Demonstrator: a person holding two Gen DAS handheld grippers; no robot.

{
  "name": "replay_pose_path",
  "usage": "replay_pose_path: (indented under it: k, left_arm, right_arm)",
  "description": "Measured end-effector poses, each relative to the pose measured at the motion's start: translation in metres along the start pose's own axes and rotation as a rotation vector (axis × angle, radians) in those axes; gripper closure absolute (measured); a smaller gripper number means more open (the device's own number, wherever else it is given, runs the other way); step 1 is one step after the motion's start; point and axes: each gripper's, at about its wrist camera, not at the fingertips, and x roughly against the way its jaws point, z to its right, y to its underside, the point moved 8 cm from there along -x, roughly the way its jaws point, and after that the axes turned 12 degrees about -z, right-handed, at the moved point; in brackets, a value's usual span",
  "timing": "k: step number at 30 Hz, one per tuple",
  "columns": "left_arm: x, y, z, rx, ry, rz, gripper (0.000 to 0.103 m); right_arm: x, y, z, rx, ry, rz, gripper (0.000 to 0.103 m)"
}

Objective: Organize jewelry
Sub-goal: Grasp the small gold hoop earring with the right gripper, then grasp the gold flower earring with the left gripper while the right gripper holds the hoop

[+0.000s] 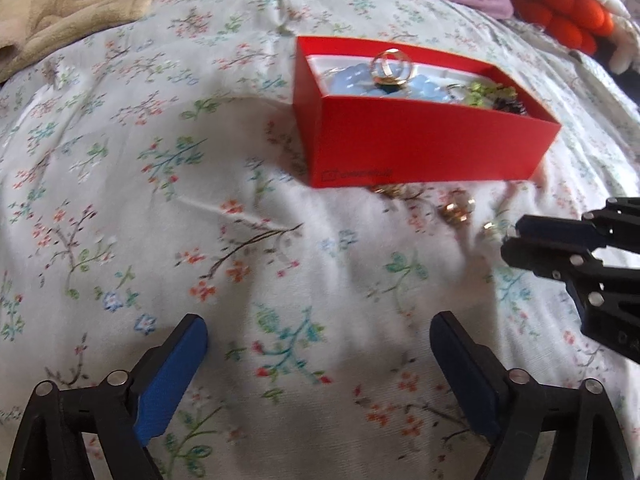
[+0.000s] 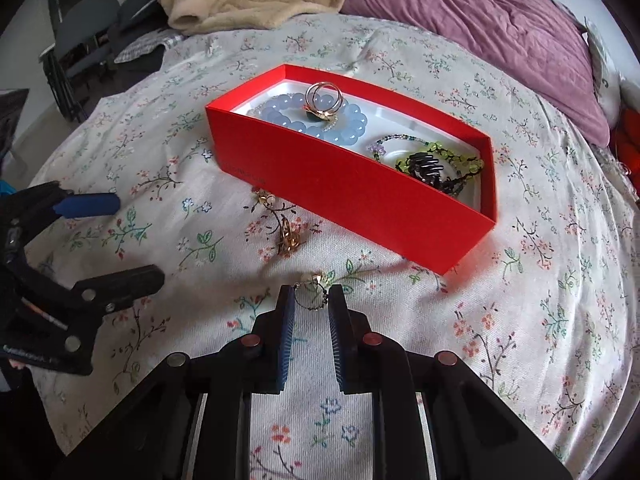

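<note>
The right gripper (image 2: 311, 300) should close gently and squarely on the small gold earring (image 2: 314, 289), then lift clear before swinging over the red box (image 2: 352, 196). Its jaws are partly open, straddling the earring on the bed (image 2: 520, 320), apparently not yet gripping. The left gripper (image 1: 318, 334) hovers wide open and empty. Two more gold pieces (image 2: 287, 236) lie beside the box.

A red box (image 2: 356, 196) is lying open on the bed, holding a blue bead bracelet (image 2: 352, 122) with a gold ring (image 2: 323, 100) standing on it, a green beaded strand (image 2: 440, 152) and a black hair claw (image 2: 426, 166). Three small gold pieces are lying loose just beside its front wall: one (image 2: 264, 199) nearest, another (image 2: 289, 239) farther out, an earring (image 2: 314, 282) farthest.
</note>
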Motion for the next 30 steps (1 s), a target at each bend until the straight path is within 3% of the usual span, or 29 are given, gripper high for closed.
replay_pose_path:
  k: [7,12,13,25,30]
  left_arm:
    - [-0.001,-0.012,0.028,-0.067,0.053,0.036,0.022]
    - [-0.008,-0.023,0.045,-0.058,0.153,0.051,0.046]
    - [-0.009,-0.025,0.048,-0.058,0.164,0.051,0.046]
    - [-0.024,-0.043,0.071,-0.095,0.138,0.080,0.064]
    - [-0.027,-0.048,0.070,-0.079,0.123,0.076,0.082]
  right_arm:
    - [0.022,0.019,0.012,0.000,-0.001,0.029,0.085]
    - [0.025,0.033,0.023,-0.020,0.002,0.019,0.085]
    - [0.025,0.036,0.025,-0.024,0.003,0.016,0.085]
    - [0.029,0.041,0.033,-0.037,-0.002,0.010,0.084]
    - [0.026,0.041,0.035,-0.042,0.002,-0.002,0.085]
